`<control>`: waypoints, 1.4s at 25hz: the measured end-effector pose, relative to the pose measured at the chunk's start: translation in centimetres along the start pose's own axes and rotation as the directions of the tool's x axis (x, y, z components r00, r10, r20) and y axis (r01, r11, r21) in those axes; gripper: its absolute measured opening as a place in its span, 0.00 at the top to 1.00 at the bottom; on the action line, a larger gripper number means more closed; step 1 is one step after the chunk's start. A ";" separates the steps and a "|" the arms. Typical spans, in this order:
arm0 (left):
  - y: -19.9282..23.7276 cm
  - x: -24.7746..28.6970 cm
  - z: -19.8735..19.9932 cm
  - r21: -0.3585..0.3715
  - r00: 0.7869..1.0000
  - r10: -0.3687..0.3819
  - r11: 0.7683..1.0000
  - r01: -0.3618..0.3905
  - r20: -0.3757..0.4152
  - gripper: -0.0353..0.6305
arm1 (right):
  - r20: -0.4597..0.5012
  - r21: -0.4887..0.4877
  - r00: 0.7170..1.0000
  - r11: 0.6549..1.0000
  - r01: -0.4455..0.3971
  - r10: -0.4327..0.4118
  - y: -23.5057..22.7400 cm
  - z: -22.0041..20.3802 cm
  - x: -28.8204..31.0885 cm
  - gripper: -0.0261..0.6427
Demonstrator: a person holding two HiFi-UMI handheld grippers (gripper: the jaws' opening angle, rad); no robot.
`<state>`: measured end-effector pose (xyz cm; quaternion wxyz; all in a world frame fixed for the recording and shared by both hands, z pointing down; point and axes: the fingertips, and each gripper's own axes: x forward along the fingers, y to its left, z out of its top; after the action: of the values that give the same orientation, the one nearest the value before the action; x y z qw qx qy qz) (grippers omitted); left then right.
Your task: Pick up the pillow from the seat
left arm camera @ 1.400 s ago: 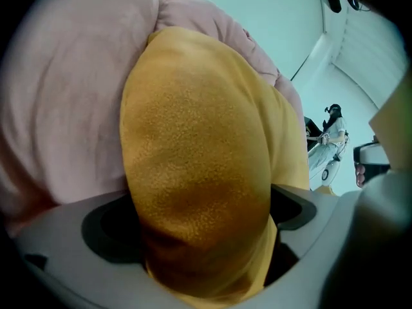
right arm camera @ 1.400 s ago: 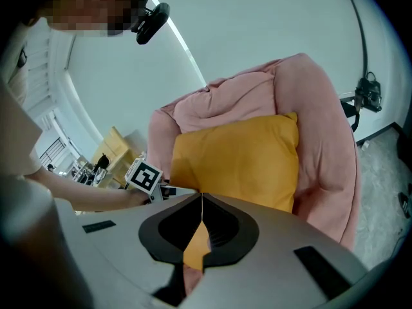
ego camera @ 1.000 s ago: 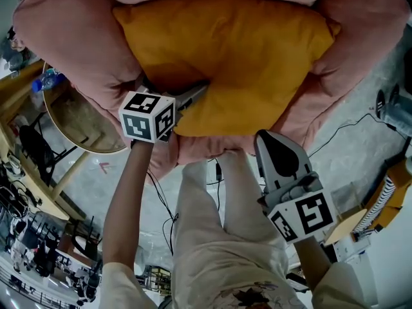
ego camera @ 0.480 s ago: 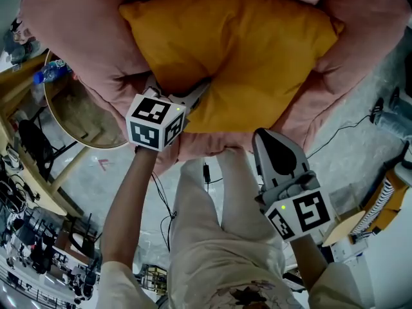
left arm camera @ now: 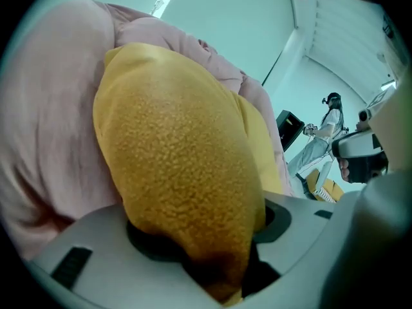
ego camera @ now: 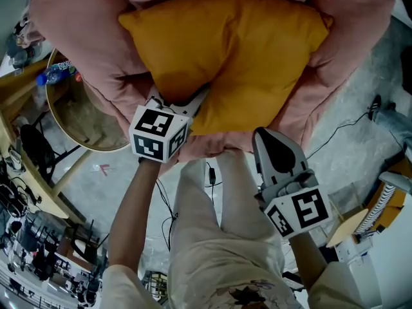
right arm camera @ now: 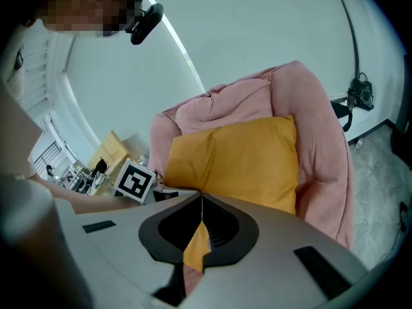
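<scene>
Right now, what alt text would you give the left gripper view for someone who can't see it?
The left gripper, whose grey jaws have just been closing, pinches the lower edge of a plump orange pillow that fills the middle. A pink cushioned seat lies behind it, and a person stands far off at right.

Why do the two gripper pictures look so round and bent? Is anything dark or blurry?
Left gripper view: wide-angle bend, black corners; the pillow is close, grainy and sharp, shadowed at its bottom tip. Right gripper view: same curved rim, the ceiling light bowed. Head view: soft, dim light, edges bowed.
</scene>
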<state>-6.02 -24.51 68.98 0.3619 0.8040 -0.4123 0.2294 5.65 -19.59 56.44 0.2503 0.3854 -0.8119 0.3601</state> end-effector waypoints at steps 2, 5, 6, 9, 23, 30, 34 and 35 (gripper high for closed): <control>-0.7 -0.4 0.2 -0.002 1.000 -0.002 1.000 0.002 0.000 0.56 | 0.000 0.001 1.000 1.000 0.005 -0.005 -0.1 -0.1 -0.5 0.93; -1.4 -1.2 0.6 0.002 1.000 -0.004 1.000 0.004 0.011 0.57 | 0.013 0.005 1.000 1.000 0.011 -0.011 0.2 0.1 -1.1 0.93; -1.7 -1.5 0.7 0.004 1.000 -0.006 1.000 0.006 0.017 0.57 | 0.018 0.006 1.000 1.000 0.013 -0.013 0.3 0.1 -1.2 0.93; -2.5 -2.4 1.0 0.006 0.999 -0.019 1.000 0.019 0.035 0.57 | 0.029 0.005 0.999 1.000 0.018 -0.018 0.6 0.3 -1.6 0.93; -6.8 -6.5 2.2 0.023 0.998 -0.035 0.999 0.034 0.047 0.57 | 0.085 -0.010 0.995 0.999 0.046 -0.045 1.9 1.3 -4.5 0.93; -8.0 -9.1 2.6 -0.006 0.997 -0.021 1.000 0.021 0.073 0.57 | 0.113 -0.005 0.992 0.998 0.063 -0.062 2.6 1.0 -6.8 0.93; -8.0 -11.1 3.3 -0.034 0.995 0.000 0.999 0.003 0.101 0.57 | 0.129 -0.006 0.989 0.997 0.074 -0.073 3.2 1.0 -7.8 0.93; -7.9 -11.7 3.4 -0.040 0.994 0.006 0.999 -0.001 0.108 0.57 | 0.133 -0.006 0.988 0.997 0.077 -0.075 3.5 1.0 -8.0 0.93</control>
<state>-5.68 -18.16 55.94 0.3546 0.8072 -0.4372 0.1777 7.37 -15.26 48.96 0.2113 0.4378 -0.8135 0.3193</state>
